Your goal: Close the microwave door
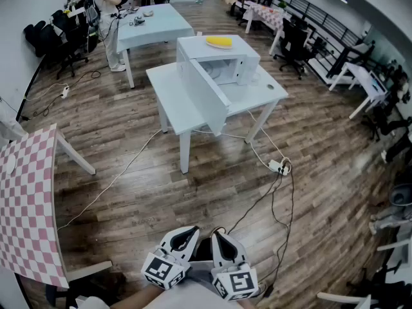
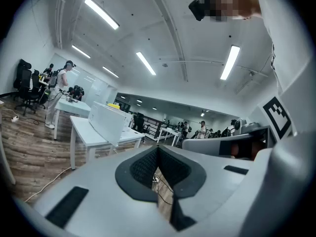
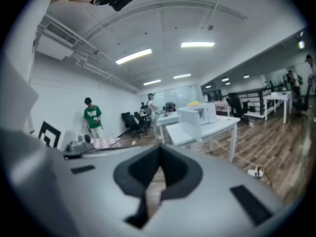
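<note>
While the microwave [image 1: 222, 63] stands well apart on the white table [image 1: 168, 100], its door [image 1: 205, 96] swung wide and closing not yet begun, left tool [image 1: 185, 237] and right tool [image 1: 220, 238] sit low, jaws together, empty; no writing legible, only square markers [image 1: 233, 282].
</note>
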Demonstrator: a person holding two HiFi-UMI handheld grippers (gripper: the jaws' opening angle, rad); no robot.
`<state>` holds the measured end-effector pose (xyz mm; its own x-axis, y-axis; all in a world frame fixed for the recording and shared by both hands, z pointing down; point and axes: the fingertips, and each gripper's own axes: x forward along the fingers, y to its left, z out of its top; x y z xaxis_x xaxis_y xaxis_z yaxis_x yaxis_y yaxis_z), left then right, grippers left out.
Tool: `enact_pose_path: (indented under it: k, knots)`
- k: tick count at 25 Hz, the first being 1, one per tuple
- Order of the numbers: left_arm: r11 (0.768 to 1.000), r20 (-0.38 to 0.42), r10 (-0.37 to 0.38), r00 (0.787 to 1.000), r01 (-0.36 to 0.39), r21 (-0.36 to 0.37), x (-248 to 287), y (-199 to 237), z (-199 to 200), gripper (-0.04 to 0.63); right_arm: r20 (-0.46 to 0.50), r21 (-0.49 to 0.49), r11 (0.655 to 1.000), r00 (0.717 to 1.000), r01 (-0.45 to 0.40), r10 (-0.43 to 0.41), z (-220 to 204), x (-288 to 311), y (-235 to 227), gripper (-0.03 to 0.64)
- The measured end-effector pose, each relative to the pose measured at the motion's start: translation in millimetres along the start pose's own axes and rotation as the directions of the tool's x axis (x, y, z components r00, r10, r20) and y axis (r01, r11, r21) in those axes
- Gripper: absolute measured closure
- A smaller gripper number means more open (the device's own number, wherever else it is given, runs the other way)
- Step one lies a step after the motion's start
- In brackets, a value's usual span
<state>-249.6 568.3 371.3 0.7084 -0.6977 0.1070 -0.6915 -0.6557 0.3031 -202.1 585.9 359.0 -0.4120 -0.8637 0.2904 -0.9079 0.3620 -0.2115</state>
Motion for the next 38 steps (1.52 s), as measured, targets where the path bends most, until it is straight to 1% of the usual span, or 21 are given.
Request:
enact_pose_path:
  k: [4,9,13,17,20,26,35,38]
  knots:
    - [1.0,0.001,-0.009,1.0,0.009,0.006,1.9,1.5,-0.1,0.577,0.002,0.01,1.0,1.0,-0.001,0.001,0.9,4.1,-1.1,0.594]
    - [1.0,-0.016,-0.022,1.0,0.021,-0.019,3.7,-2.1,-4.4,0.577,-0.006,0.02,1.0,1.0,-0.002,0.002,-1.9,3.5,-2.3,0.594]
    - [0.999,-0.023,-0.039,0.999,0.039,-0.01,5.8,-5.5,-6.3,0.577,-0.007,0.038,0.999,1.0,-0.011,0.011,-3.3,3.0,-3.2,0.594]
    - [0.999,-0.023,-0.036,0.999,0.035,-0.037,7.6,-3.6,-8.8,0.577,-0.011,0.059,0.997,0.998,-0.053,0.054,-4.8,4.3,0.3,0.594]
    - [0.999,-0.024,-0.032,0.999,0.031,-0.042,9.4,-2.0,-10.4,0.577,-0.021,0.061,0.997,0.998,-0.051,0.053,-6.6,5.8,-2.0,0.594]
    - [0.997,-0.034,-0.053,0.998,0.051,-0.062,21.7,-9.1,-11.9,0.577,-0.046,0.087,0.995,0.998,-0.045,0.049,-9.8,6.1,-15.7,0.594]
    - [0.997,-0.036,-0.022,0.999,0.019,-0.074,45.2,-0.7,-9.7,0.577,-0.06,0.093,0.993,0.995,-0.078,0.084,-3.3,21.8,-34.4,0.594]
    - [0.998,-0.048,-0.011,0.999,0.008,-0.064,56.2,1.2,-10.1,0.577,-0.066,0.098,0.991,0.994,-0.086,0.092,-0.8,28.8,-43.7,0.594]
